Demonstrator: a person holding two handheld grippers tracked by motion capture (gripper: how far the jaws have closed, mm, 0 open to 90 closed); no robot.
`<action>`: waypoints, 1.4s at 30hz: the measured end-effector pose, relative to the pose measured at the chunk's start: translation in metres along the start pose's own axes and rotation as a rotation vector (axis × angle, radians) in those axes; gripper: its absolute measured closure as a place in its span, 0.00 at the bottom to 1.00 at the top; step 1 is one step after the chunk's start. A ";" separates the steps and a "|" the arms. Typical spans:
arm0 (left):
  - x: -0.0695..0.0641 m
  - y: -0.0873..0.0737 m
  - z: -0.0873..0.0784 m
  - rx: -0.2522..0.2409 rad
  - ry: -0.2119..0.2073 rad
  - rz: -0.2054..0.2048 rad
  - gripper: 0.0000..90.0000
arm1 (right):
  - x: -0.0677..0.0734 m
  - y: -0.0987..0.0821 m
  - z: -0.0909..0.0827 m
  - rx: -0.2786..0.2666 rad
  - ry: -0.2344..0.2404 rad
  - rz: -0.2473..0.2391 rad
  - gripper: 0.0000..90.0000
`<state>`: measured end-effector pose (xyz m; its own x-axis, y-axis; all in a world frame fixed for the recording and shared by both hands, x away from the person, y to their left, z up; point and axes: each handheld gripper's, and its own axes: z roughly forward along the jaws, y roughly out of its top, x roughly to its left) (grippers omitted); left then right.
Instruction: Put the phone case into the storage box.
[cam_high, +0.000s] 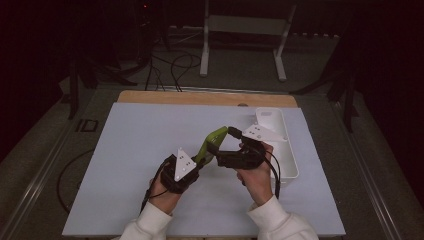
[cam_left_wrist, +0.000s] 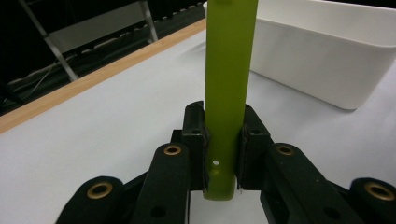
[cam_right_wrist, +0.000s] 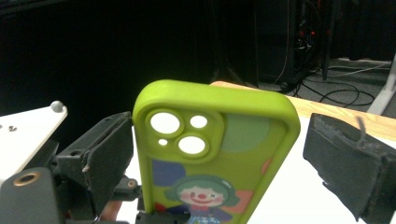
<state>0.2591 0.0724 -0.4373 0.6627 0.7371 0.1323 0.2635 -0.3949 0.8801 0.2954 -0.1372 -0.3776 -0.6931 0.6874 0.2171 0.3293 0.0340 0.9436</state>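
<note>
Phone case (cam_high: 212, 141), green, is held up off the desk (cam_high: 130, 150), near its centre and a little toward 3 o'clock, tilted with the camera cut-out end high. Your left gripper (cam_left_wrist: 223, 140) is clamped on its lower end, pads pressing both narrow edges; I read that as the anchor grip that keeps the case steady while the other hand comes in. In the right gripper view the printed back with the clown face (cam_right_wrist: 201, 193) faces the lens, so the case's open side is turned away from it. Your right gripper (cam_right_wrist: 247, 154) has its jaws spread wide on either side of the upper end; one pad sits just beside the camera corner, the other stands off, no squeeze yet. My guess: you're lining up a second grip across the width. White bin (cam_high: 280, 145) sits at 3 o'clock by the desk's edge, just beyond your right hand (cam_high: 257, 177), likely the drop point.
</note>
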 end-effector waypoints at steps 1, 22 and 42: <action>-0.001 0.000 0.000 -0.001 -0.001 0.001 0.86 | 0.000 0.000 0.001 0.000 0.003 0.003 0.09; -0.008 -0.002 0.005 0.017 -0.028 0.013 0.86 | 0.003 0.000 0.008 0.053 -0.010 0.012 0.16; -0.003 -0.004 0.003 0.033 -0.068 0.005 0.79 | 0.006 0.002 0.007 0.065 -0.015 -0.013 0.17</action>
<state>0.2581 0.0701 -0.4423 0.7097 0.6968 0.1040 0.2826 -0.4168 0.8640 0.2968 -0.1278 -0.3763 -0.6884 0.6971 0.2007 0.3613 0.0896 0.9281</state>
